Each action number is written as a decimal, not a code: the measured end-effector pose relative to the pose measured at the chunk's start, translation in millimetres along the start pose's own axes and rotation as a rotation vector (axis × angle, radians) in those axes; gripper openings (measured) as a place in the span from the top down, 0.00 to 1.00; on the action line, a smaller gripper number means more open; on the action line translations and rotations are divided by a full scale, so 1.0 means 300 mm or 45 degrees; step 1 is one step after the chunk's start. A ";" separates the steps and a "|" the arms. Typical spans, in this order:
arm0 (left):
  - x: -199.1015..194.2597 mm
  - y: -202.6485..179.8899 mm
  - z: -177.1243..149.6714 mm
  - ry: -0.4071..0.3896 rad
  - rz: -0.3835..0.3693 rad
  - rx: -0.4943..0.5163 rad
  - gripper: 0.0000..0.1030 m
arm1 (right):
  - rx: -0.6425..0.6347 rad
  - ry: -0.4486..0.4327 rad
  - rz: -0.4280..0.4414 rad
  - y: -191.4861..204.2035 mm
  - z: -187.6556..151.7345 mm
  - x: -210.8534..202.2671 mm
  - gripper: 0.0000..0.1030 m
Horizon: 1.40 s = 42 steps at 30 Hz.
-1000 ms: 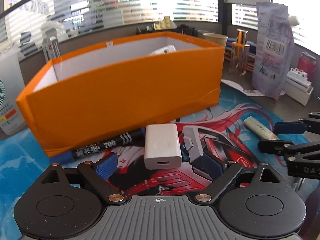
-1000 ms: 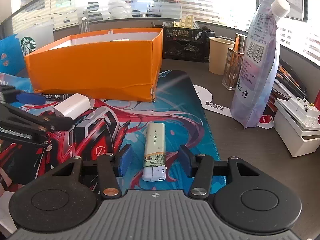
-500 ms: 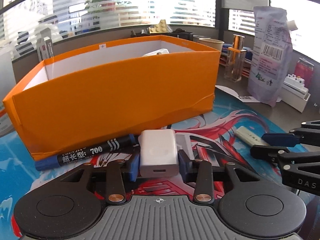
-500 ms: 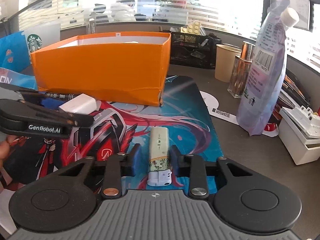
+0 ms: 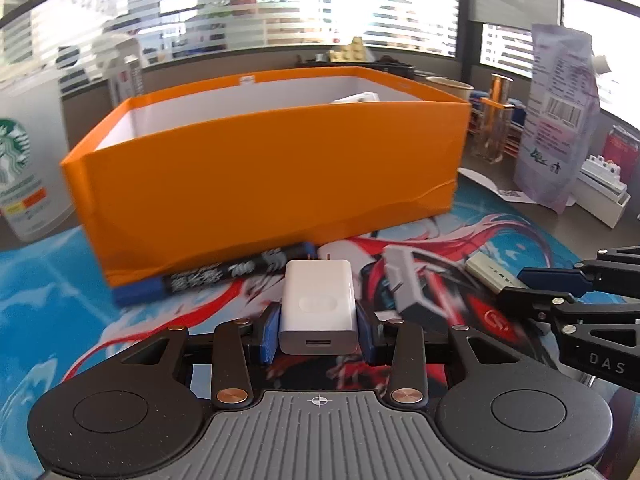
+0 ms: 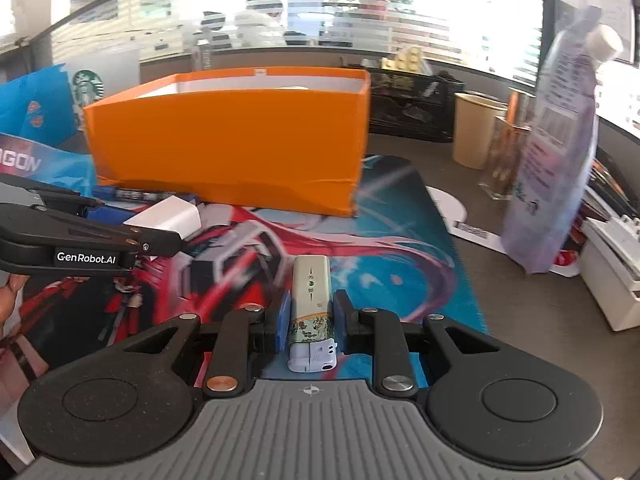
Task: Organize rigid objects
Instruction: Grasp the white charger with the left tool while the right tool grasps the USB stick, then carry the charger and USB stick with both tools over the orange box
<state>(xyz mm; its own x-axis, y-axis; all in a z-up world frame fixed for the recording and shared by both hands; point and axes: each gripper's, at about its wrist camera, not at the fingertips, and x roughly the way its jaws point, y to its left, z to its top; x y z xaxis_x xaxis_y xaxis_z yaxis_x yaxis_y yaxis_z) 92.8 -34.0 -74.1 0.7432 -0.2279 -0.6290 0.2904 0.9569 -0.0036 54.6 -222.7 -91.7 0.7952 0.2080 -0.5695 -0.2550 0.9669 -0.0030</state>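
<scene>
My left gripper point(image 5: 319, 330) is shut on a white USB charger point(image 5: 318, 304) and holds it just above the printed desk mat point(image 5: 48, 304), in front of the orange box point(image 5: 264, 176). My right gripper point(image 6: 309, 322) is shut on a pale patterned lighter point(image 6: 311, 304), also lifted off the mat. The left gripper with the charger point(image 6: 166, 216) shows at the left of the right wrist view. A black and blue marker point(image 5: 208, 278) lies against the box's front wall. A white item point(image 5: 356, 99) lies inside the box.
A Starbucks cup point(image 5: 20, 176) stands left of the box. A purple refill pouch point(image 6: 556, 152), a beige cup point(image 6: 476, 130), a glass bottle point(image 5: 494, 120) and a white device point(image 6: 612, 264) stand at the right. A black mesh tray point(image 6: 412, 100) sits behind.
Both grippers closed on their objects, the left on the charger and the right on the lighter, and lifted them slightly off the mat.
</scene>
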 end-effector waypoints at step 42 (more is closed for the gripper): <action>-0.332 0.248 -0.032 -0.197 0.119 -0.144 0.65 | -0.216 -0.143 0.154 0.327 0.157 -0.063 0.80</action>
<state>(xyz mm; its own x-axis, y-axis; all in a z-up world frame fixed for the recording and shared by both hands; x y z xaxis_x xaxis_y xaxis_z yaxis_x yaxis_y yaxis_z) 34.5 61.6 -19.1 0.8500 -0.1535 -0.5039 0.1526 0.9873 -0.0432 40.4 -124.7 -42.3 0.8070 0.3450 -0.4794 -0.4335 0.8972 -0.0841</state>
